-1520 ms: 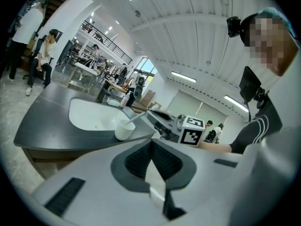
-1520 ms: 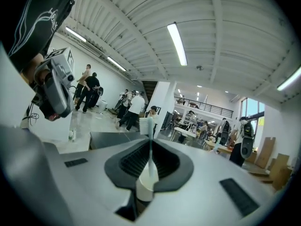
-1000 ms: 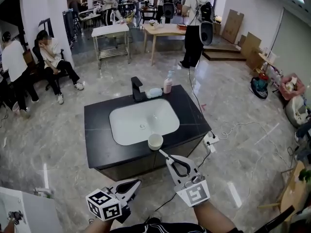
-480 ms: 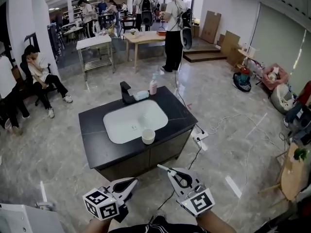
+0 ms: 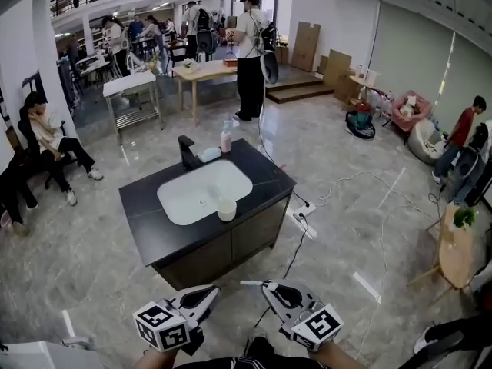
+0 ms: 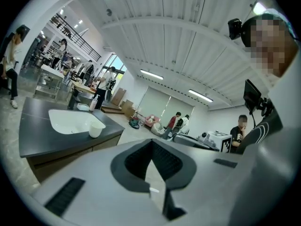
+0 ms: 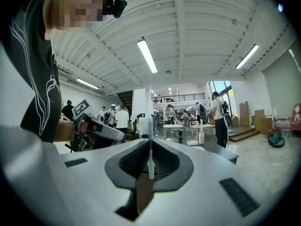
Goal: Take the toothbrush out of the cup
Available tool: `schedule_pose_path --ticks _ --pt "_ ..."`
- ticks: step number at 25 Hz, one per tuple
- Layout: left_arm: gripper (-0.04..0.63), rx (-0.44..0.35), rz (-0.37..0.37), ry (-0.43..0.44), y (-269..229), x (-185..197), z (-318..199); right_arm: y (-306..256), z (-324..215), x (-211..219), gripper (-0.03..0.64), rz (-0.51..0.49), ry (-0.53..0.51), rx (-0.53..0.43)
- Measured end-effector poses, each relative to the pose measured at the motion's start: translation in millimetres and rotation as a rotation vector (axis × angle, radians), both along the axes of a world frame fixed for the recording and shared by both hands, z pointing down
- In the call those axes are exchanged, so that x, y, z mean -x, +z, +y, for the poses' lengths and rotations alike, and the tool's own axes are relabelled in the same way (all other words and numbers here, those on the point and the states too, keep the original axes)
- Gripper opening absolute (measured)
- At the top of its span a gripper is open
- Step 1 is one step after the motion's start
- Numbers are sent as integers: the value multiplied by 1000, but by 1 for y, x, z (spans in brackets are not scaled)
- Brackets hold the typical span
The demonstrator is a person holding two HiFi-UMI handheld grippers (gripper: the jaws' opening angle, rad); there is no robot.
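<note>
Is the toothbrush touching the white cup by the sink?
Apart. The head view shows the toothbrush clamped in the right tool, down near the person, while the cup stands on the counter's edge, with bare floor between them.

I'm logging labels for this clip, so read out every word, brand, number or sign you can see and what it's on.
None can be read in any view.
Marker cube on the left gripper: square black-and-white pattern, no letters.
Marker cube on the right gripper: the same.
Pump bottle on the sink counter: label too small to read.
Cardboard boxes by the far wall: no legible print.
</note>
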State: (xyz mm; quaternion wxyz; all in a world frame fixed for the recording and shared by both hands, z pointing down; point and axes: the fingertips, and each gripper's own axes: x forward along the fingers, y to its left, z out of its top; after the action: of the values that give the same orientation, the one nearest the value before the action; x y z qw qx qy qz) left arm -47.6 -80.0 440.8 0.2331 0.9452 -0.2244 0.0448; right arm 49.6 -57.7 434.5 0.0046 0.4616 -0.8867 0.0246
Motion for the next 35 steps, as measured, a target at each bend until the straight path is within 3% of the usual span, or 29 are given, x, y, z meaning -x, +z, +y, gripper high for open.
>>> schedule_pose_path --ticks 4,13,23,35 --pt "3 1 0 28 5 6 14 7 20 9 25 -69 9 53" --pt "3 -11 -26 59 18 16 38 26 44 22 25 -69 13 115" --pt "3 -119 -106 84 13 19 49 21 51 26 25 -95 19 121" --pt "3 -112 -91 88 8 21 61 22 62 25 24 -90 48 123"
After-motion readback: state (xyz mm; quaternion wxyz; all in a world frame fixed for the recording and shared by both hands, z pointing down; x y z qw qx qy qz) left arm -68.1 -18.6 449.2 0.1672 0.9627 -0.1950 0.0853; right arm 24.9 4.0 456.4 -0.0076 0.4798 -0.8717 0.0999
